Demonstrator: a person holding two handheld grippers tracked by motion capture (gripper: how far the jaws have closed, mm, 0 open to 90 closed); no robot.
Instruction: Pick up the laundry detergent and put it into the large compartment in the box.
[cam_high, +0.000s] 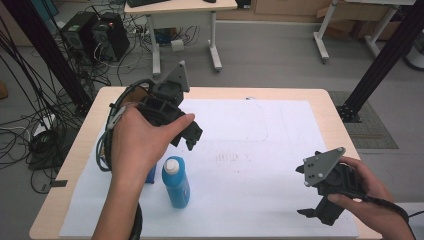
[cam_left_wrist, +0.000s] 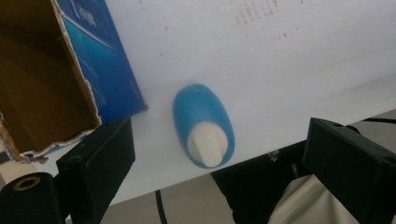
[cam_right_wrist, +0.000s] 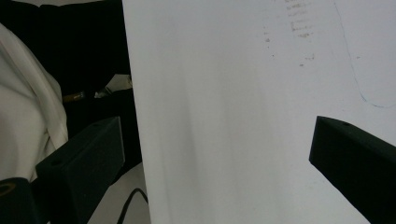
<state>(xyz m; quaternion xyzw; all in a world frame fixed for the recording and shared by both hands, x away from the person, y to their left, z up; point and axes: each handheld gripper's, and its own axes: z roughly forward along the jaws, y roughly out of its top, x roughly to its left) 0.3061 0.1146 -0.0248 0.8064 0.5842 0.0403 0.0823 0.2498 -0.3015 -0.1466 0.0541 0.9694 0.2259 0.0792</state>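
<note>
Nearest the table's front edge, on the right: the right gripper (cam_high: 312, 212), held low in the right hand (cam_high: 367, 197) over the white sheet (cam_high: 250, 175), claw spread wide, nothing between the jaws; in its own view just bare paper and the sheet's edge ahead. Left of that, standing upright near the front of the sheet: the blue bottle (cam_high: 176, 181), white cap on top, rounded shoulders, narrow body. Touching or just beside it, on the side half hidden under the left forearm: an open blue carton (cam_left_wrist: 100, 65), torn brown cardboard at its mouth, seen clearly in the left gripper view. Farther back and above: the left gripper (cam_high: 191, 137) in the left hand (cam_high: 137, 142), pointed down toward the bottle, claw spread with the bottle top (cam_left_wrist: 208, 144) showing between the jaws but well below them, not yet touched. Judging by look: smooth, glossy plastic, so probably slippery under hard jaws; light if near empty, a bit top-heavy if full; walls likely to give a little under a squeeze, though not fragile. Tall and slim, so easy to tip with a sideways knock, and the carton alongside leaves little room on that flank. Best hold probably across the narrower faces of the body, just under the shoulder, where the taper stops any upward slip; the cap itself looks too small and round for a sure pinch. Beyond the left gripper: open white sheet and faint smudges (cam_high: 232, 157) toward the table's far edge.
</note>
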